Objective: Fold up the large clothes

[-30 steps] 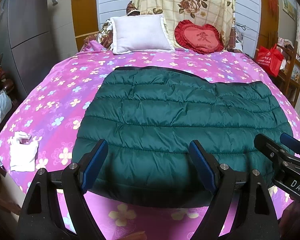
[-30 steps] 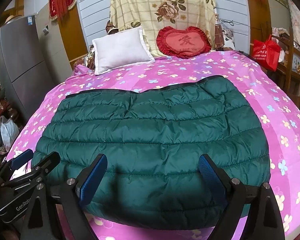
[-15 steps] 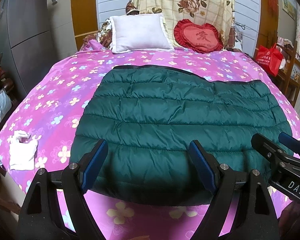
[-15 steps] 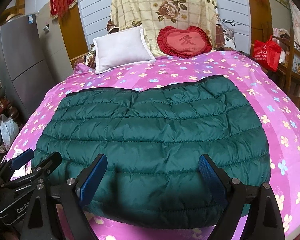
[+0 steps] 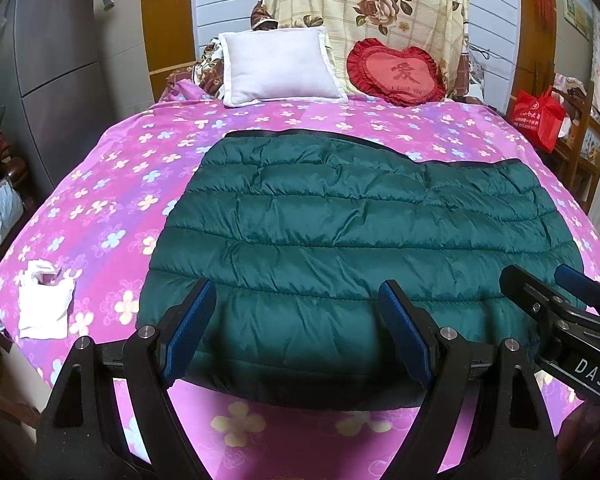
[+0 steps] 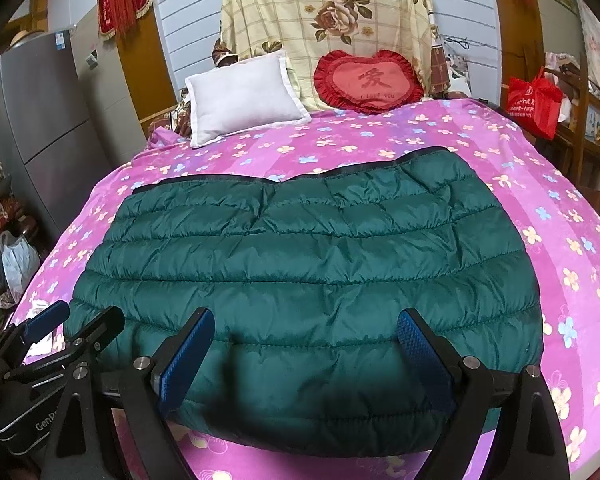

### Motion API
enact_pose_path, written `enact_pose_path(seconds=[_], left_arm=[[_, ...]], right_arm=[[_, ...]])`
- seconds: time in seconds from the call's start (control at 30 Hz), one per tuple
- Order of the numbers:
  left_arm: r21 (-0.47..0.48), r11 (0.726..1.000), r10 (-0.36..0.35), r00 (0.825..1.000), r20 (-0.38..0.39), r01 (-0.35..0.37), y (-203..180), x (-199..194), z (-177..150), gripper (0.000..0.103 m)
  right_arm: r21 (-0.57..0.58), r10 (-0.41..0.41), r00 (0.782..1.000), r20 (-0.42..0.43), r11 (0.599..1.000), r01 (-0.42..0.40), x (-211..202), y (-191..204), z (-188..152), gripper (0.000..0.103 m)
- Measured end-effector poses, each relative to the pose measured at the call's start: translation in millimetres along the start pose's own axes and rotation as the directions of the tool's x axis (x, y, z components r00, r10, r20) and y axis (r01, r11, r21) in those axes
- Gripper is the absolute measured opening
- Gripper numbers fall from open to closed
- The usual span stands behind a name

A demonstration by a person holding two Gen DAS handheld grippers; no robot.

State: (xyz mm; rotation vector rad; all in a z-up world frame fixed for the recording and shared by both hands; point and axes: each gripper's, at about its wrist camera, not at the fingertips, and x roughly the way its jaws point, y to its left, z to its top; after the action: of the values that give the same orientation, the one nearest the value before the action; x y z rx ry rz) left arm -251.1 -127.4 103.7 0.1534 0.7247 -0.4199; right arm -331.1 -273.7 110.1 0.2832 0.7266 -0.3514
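Observation:
A dark green quilted down jacket (image 5: 340,240) (image 6: 300,280) lies folded flat on the pink flowered bedsheet (image 5: 112,200) (image 6: 560,248), its black-trimmed edge toward the pillows. My left gripper (image 5: 296,292) hovers open above the jacket's near left part, nothing between its blue pads. My right gripper (image 6: 306,322) hovers open over the near middle of the jacket, also empty. In the left wrist view the right gripper (image 5: 548,280) shows at the right edge. In the right wrist view the left gripper (image 6: 80,320) shows at the lower left.
A white pillow (image 5: 280,66) and a red heart cushion (image 5: 396,72) lean at the head of the bed. A crumpled white plastic bag (image 5: 44,304) lies on the sheet at the left. A grey fridge (image 5: 52,72) stands left; a red bag (image 5: 538,118) hangs right.

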Motion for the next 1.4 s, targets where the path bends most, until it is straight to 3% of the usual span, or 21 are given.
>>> enact_pose_path(seconds=[1.4], left_arm=[[0.007, 1.000, -0.016, 1.000, -0.013, 0.017, -7.9, 2.4, 0.5, 0.084]], right_arm=[[0.001, -0.009, 1.000, -0.014, 1.000, 0.009, 3.4, -1.5, 5.1, 0.091]])
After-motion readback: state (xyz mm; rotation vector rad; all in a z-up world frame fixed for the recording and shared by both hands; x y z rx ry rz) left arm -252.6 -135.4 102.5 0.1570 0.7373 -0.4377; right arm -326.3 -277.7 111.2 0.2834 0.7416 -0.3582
